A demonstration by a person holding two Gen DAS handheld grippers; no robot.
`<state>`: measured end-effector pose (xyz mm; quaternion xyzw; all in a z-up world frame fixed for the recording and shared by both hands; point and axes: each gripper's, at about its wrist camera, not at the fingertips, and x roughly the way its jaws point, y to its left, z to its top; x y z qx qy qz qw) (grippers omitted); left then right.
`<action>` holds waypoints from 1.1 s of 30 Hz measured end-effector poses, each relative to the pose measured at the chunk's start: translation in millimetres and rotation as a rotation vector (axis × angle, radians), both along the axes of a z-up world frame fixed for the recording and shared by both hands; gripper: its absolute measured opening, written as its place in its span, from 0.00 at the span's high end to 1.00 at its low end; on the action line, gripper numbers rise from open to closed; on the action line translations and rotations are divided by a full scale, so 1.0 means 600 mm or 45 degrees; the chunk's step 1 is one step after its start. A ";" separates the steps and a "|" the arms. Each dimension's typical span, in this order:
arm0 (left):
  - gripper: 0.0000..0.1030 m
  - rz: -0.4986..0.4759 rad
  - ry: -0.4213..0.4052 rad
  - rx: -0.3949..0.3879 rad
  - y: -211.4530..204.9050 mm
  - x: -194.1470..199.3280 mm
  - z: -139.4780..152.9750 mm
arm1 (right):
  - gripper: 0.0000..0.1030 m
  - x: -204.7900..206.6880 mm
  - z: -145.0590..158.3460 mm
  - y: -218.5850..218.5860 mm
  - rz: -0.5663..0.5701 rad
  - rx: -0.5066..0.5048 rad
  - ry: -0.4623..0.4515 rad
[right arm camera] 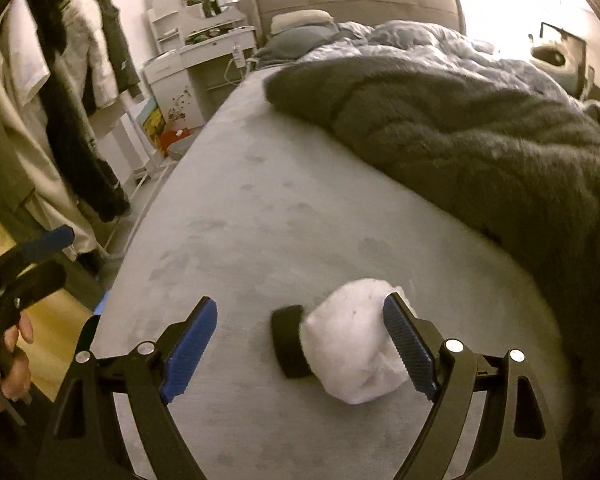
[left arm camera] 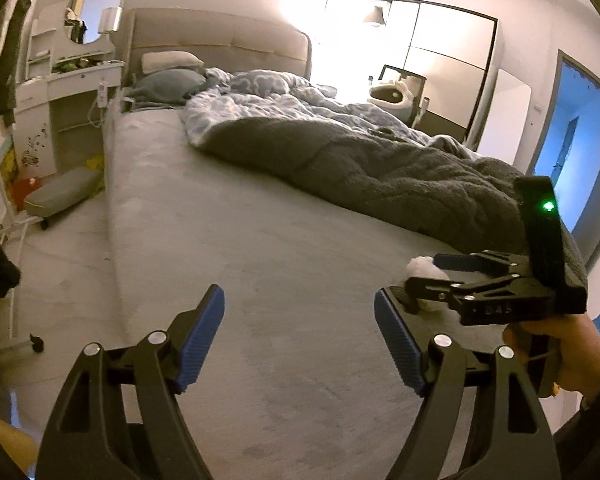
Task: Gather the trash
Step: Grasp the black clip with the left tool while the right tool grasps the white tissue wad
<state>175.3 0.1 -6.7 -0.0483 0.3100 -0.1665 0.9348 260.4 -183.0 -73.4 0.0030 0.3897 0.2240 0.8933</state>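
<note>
Currently right gripper point(right arm camera: 300, 344) spread around crumpled white tissue wad point(right arm camera: 352, 344) | left gripper point(left arm camera: 298, 336) agape, empty | risk: snagging small black block point(right arm camera: 288, 340) touching wad.

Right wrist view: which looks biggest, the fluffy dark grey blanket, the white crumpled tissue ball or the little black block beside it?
1. Fluffy dark grey blanket
2. White crumpled tissue ball
3. Little black block

The ball and the block sit together, so nearness to the camera does not mislead.
</note>
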 end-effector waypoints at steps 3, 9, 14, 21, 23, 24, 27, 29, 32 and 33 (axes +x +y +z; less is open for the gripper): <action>0.22 -0.028 0.007 0.008 -0.018 0.009 -0.005 | 0.16 0.008 -0.004 -0.022 -0.026 0.053 0.028; 0.20 -0.078 0.047 -0.018 -0.054 0.021 -0.021 | 0.16 0.029 -0.034 -0.074 -0.119 0.137 0.125; 0.19 -0.145 0.058 0.015 -0.099 0.036 -0.033 | 0.22 0.036 -0.052 -0.099 -0.140 0.167 0.164; 0.16 -0.210 0.116 0.068 -0.158 0.055 -0.060 | 0.27 0.031 -0.059 -0.083 -0.069 0.180 0.175; 0.16 -0.231 0.139 0.095 -0.173 0.058 -0.069 | 0.35 0.032 -0.062 -0.085 -0.063 0.207 0.181; 0.16 -0.238 0.151 0.102 -0.179 0.061 -0.073 | 0.38 0.033 -0.060 -0.087 -0.057 0.226 0.183; 0.16 -0.257 0.184 0.148 -0.195 0.068 -0.092 | 0.46 0.033 -0.056 -0.092 -0.035 0.272 0.189; 0.16 -0.275 0.194 0.161 -0.201 0.073 -0.099 | 0.48 0.029 -0.051 -0.096 -0.025 0.285 0.186; 0.16 -0.317 0.178 0.195 -0.213 0.082 -0.103 | 0.48 0.027 -0.039 -0.107 -0.036 0.308 0.173; 0.16 -0.330 0.178 0.203 -0.215 0.085 -0.104 | 0.48 0.026 -0.034 -0.112 -0.043 0.315 0.165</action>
